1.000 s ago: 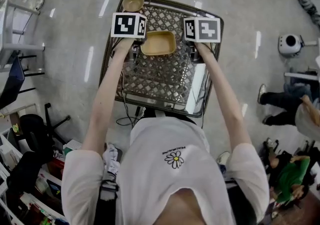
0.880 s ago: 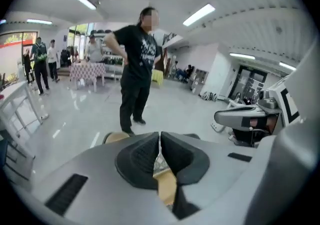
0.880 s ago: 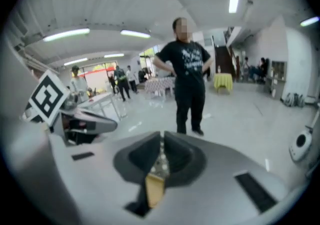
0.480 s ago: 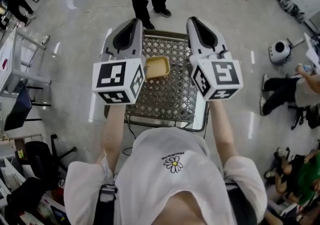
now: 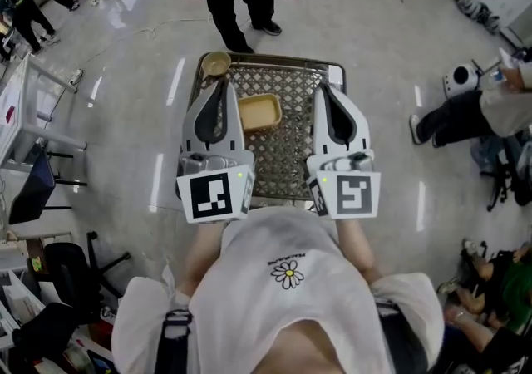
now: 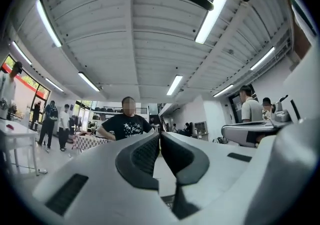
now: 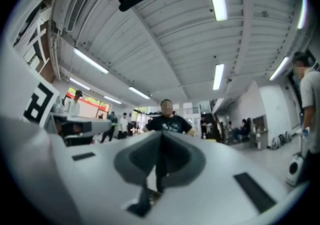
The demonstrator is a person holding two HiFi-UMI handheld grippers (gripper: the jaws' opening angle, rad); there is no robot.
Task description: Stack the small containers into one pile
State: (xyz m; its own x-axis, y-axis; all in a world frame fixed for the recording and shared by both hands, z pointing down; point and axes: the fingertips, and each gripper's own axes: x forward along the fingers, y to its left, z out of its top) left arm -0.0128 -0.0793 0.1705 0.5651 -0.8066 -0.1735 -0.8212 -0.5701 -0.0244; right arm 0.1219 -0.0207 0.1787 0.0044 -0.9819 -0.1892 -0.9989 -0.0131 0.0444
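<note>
Overhead, the mesh worktop (image 5: 285, 152) is sitting straight ahead of the person, and both grippers are hanging above its near half, side by side, marker cubes toward the body and tips pointing away.

- The left gripper (image 5: 222, 85) is riding over the worktop's left edge and the right gripper (image 5: 325, 88) over its right edge. Both are aiming outward and somewhat up: each gripper view is taking in ceiling lights and a standing person in black (image 6: 127, 125), not the mesh.
- Left jaws are sitting pressed together with nothing between them (image 6: 159, 137). Right jaws are likewise closed on nothing (image 7: 161, 140).
- The rectangular container (image 5: 259, 112) is lying on the mesh between the two grippers, below and slightly short of their tips, closer to the left one. Its long axis is running across the worktop, left to right.
- The round bowl (image 5: 216, 64) is sitting at the far left corner, just beyond the left tip and apart from the rectangular container. Nothing is stacked yet.

Judgement: the left hand is looking the nearer one for either container. Both grippers are needing to tip nose-down and open before any pick. The rectangular container's short sides are facing left and right.
</note>
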